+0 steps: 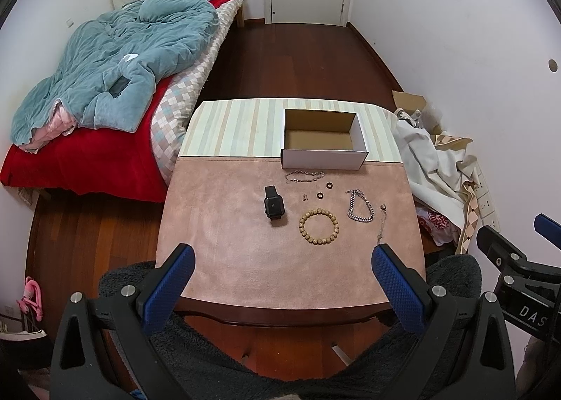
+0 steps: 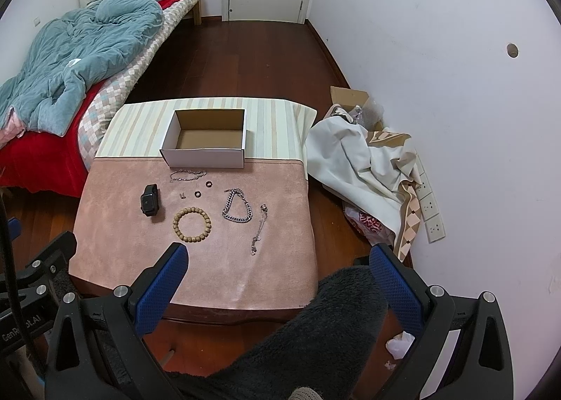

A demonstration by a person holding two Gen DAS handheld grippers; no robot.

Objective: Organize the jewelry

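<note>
Left tool and right tool both hang over the near edge of the worktop, each with fingers spread wide and holding nothing. On the pink cloth beyond lie the jewelry pieces, all apart from one another: a bead bracelet, a thin chain to its right, a heavy chain, a watch, two dark rings and a small clasp. A fine bracelet lies just before the open box, which stands empty at the striped far half.
</note>
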